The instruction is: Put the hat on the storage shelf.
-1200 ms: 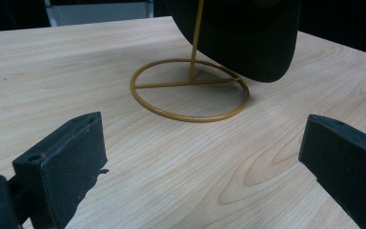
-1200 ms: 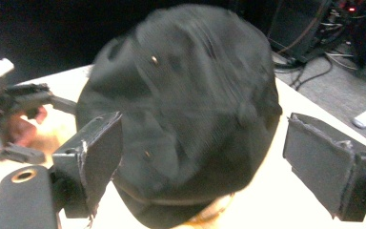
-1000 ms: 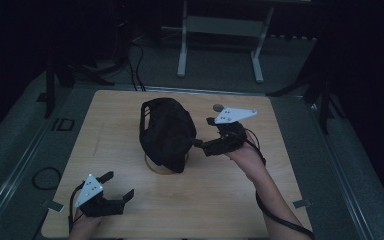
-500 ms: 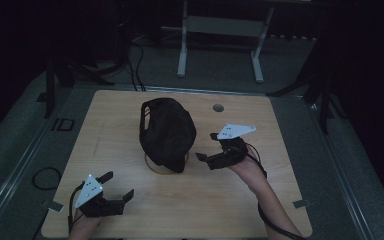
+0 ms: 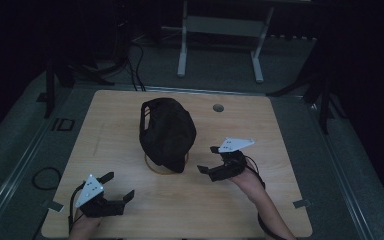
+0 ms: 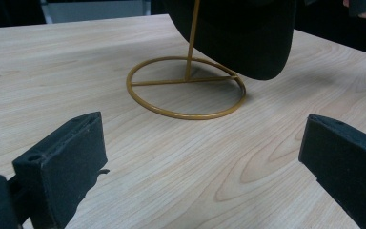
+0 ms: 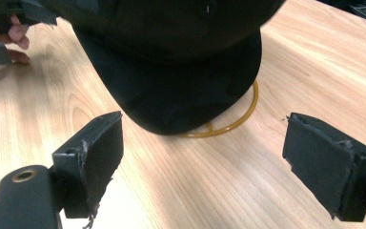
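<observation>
cap on stand | left view: stand's post | both tools wide, empty

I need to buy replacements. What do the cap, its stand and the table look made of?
Cap: matte black fabric, probably cotton; stitched brim.
Stand: thin metal rod, it seems, with a gold-coloured finish and a slight sheen.
Table: light wood or wood-look laminate; the grain shows.
</observation>
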`<move>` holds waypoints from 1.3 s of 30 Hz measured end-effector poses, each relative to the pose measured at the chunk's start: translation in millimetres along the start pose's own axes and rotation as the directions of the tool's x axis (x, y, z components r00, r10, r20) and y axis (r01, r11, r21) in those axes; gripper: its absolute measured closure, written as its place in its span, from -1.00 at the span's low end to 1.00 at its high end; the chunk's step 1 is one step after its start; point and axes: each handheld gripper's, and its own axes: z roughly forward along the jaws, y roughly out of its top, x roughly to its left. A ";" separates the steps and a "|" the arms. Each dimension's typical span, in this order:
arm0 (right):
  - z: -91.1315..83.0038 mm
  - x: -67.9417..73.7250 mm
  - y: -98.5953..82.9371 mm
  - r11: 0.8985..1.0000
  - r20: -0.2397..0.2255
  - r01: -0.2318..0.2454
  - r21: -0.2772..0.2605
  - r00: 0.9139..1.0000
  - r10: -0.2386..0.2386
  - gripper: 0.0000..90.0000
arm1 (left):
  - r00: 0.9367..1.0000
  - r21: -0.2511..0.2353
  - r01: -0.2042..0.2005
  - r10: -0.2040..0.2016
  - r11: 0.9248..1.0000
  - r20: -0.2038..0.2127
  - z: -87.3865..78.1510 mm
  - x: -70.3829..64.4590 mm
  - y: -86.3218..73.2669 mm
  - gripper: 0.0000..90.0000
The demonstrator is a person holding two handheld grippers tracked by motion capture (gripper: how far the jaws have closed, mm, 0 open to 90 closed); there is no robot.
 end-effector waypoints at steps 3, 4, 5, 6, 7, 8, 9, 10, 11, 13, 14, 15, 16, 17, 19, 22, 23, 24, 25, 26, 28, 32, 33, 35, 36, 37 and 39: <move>1.8 0.1 -7.9 1.000 -0.003 0.003 0.004 1.000 -0.003 -0.70 | 1.000 0.003 -0.001 0.001 1.000 -0.002 -0.1 0.4 -0.2 -0.94; 2.6 0.5 -10.8 1.000 -0.007 0.011 0.008 1.000 -0.011 -0.70 | 1.000 0.003 0.000 0.000 1.000 -0.002 -0.1 0.4 -0.1 -0.94; 3.3 1.2 -13.7 1.000 -0.009 0.015 0.009 1.000 -0.015 -0.70 | 1.000 0.002 -0.001 0.001 1.000 -0.003 -0.2 0.3 -0.2 -0.94; 3.6 1.5 -16.6 1.000 -0.011 0.014 0.010 1.000 -0.013 -0.70 | 1.000 0.001 -0.001 0.001 1.000 -0.002 -0.3 0.3 -0.2 -0.94; 3.6 1.5 -16.6 1.000 -0.011 0.014 0.010 1.000 -0.013 -0.70 | 1.000 0.001 -0.001 0.001 1.000 -0.002 -0.3 0.3 -0.2 -0.94; 4.0 1.4 -19.6 1.000 -0.015 0.012 0.006 1.000 -0.012 -0.70 | 1.000 0.003 -0.003 0.003 1.000 -0.003 0.0 0.3 -0.4 -0.94; 5.1 1.6 -26.6 1.000 -0.029 0.006 0.004 1.000 -0.006 -0.70 | 1.000 0.003 -0.002 0.002 1.000 -0.001 0.1 0.4 -0.3 -0.94; 5.8 2.0 -29.5 1.000 -0.036 0.004 0.010 0.999 -0.004 -0.70 | 1.000 0.004 -0.002 0.002 1.000 -0.001 0.3 0.3 -0.3 -0.94; 6.5 2.2 -32.5 1.000 -0.040 0.010 0.011 0.999 -0.009 -0.70 | 1.000 0.003 -0.003 0.003 1.000 0.000 0.2 0.2 -0.4 -0.94; 7.1 3.1 -38.2 1.000 -0.050 0.005 0.014 0.999 -0.004 -0.70 | 1.000 0.002 0.001 -0.001 1.000 0.001 0.1 0.2 -0.4 -0.94; 7.2 3.5 -41.1 1.000 -0.053 0.008 0.017 0.999 -0.007 -0.70 | 1.000 -0.001 0.002 -0.002 1.000 0.002 -0.2 0.3 -0.3 -0.94; 7.2 3.8 -43.9 1.000 -0.055 0.006 0.018 0.998 -0.005 -0.70 | 1.000 -0.002 0.004 -0.004 1.000 0.002 -0.3 0.4 -0.2 -0.94; 6.9 4.0 -46.6 1.000 -0.060 0.003 0.016 0.998 -0.002 -0.70 | 1.000 -0.003 0.005 -0.005 1.000 0.002 -0.4 0.6 -0.2 -0.94; 6.4 4.2 -49.0 1.000 -0.068 -0.002 0.013 0.998 0.002 -0.70 | 1.000 -0.004 0.006 -0.006 1.000 0.002 -0.5 0.7 -0.3 -0.94; 5.4 4.1 -53.0 1.000 -0.069 -0.004 0.015 0.998 0.005 -0.70 | 1.000 -0.002 0.004 -0.004 1.000 0.001 -0.3 0.8 -0.3 -0.94; 1.7 3.6 -59.8 1.000 -0.066 -0.014 0.017 0.998 0.015 -0.70 | 1.000 0.001 0.003 -0.003 1.000 0.003 -0.1 0.5 -0.3 -0.94; 0.4 3.4 -61.9 1.000 -0.061 -0.016 0.020 0.998 0.017 -0.70 | 1.000 0.001 0.003 -0.003 1.000 0.003 0.0 0.3 -0.3 -0.94; -0.7 3.2 -64.2 1.000 -0.058 -0.019 0.020 0.998 0.020 -0.70 | 1.000 0.002 0.003 -0.003 1.000 0.003 0.1 0.2 -0.4 -0.94; -0.7 3.2 -64.2 1.000 -0.058 -0.019 0.020 0.998 0.020 -0.70 | 1.000 0.002 0.003 -0.003 1.000 0.003 0.1 0.2 -0.4 -0.94; -1.9 2.8 -66.4 1.000 -0.060 -0.022 0.021 0.998 0.023 -0.70 | 1.000 0.003 0.003 -0.003 1.000 0.006 0.1 0.2 -0.5 -0.94; -5.5 1.9 -72.4 0.999 -0.052 -0.035 0.015 0.998 0.035 -0.70 | 1.000 0.001 0.005 -0.005 1.000 0.006 0.1 0.3 -0.6 -0.94; -9.2 0.5 -81.1 0.999 -0.038 -0.042 0.034 0.998 0.044 -0.70 | 1.000 0.002 0.005 -0.005 1.000 0.006 0.2 0.3 -0.4 -0.94; -11.2 0.3 -83.2 0.998 -0.034 -0.044 0.034 0.998 0.045 -0.70 | 1.000 0.003 0.003 -0.003 1.000 0.004 0.2 0.1 -0.5 -0.94; -14.9 -0.4 -86.1 0.998 -0.027 -0.051 0.025 0.998 0.051 -0.70 | 1.000 0.003 0.004 -0.004 1.000 0.006 0.2 0.1 -0.5 -0.94; -16.6 -0.7 -87.0 0.998 -0.023 -0.052 0.021 0.998 0.053 -0.70 | 1.000 0.004 0.004 -0.004 1.000 0.004 0.1 0.1 -0.4 -0.94; -18.8 -1.2 -88.4 0.998 -0.017 -0.055 0.014 0.998 0.055 -0.70 | 1.000 0.001 0.004 -0.004 1.000 0.006 -0.1 -0.3 -0.2 -0.94; -24.4 -1.5 -91.6 0.998 -0.008 -0.057 -0.002 0.998 0.057 -0.70 | 1.000 0.001 0.001 -0.001 1.000 0.006 -0.3 -1.0 0.1 -0.94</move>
